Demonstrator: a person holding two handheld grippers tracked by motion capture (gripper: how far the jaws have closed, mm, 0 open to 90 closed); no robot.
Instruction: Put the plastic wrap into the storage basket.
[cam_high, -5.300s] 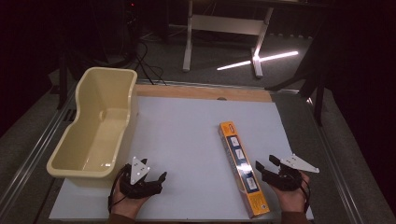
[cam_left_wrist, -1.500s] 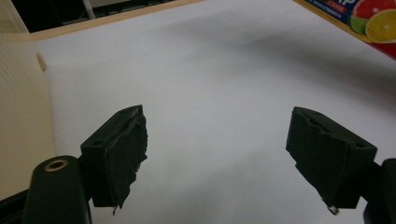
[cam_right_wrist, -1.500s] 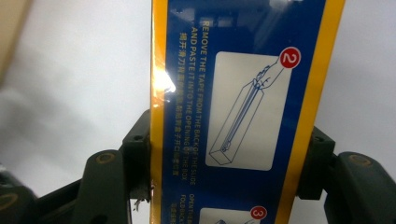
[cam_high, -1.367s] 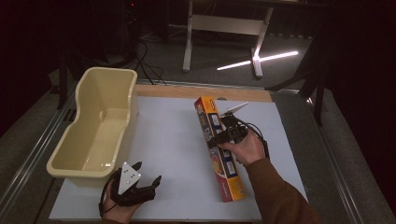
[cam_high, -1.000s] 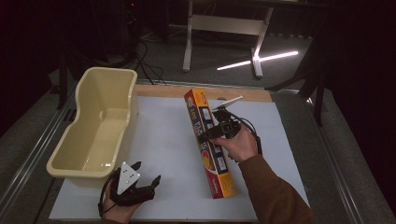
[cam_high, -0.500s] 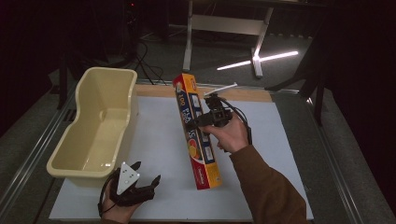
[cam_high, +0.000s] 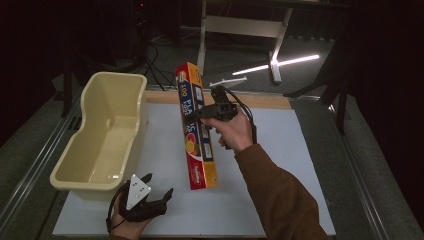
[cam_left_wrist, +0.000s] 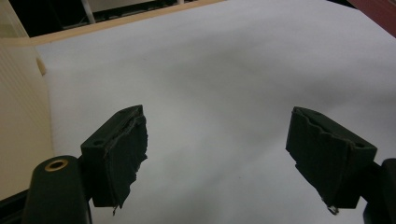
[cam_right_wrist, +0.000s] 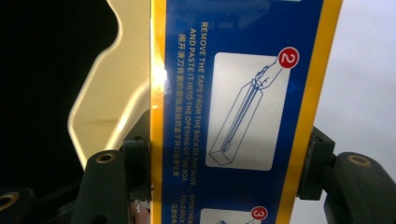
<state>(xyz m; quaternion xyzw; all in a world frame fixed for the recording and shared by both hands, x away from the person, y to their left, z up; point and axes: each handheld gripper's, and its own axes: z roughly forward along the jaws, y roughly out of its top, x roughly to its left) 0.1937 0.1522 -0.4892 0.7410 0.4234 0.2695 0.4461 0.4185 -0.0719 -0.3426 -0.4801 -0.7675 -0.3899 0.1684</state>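
Progress looks roughly halfway, judging by the layout. At the left of the high view the cream tub (cam_high: 102, 145) sits empty on the white surface (cam_high: 280, 200); the left claw (cam_high: 150, 202) rests at lower left, jaws apart with nothing between them. Centre frame, the right claw (cam_high: 200, 114) is clamped on the long wrap box (cam_high: 197, 135), held tilted above the surface beside the tub. Lowering it into the tub seems left.
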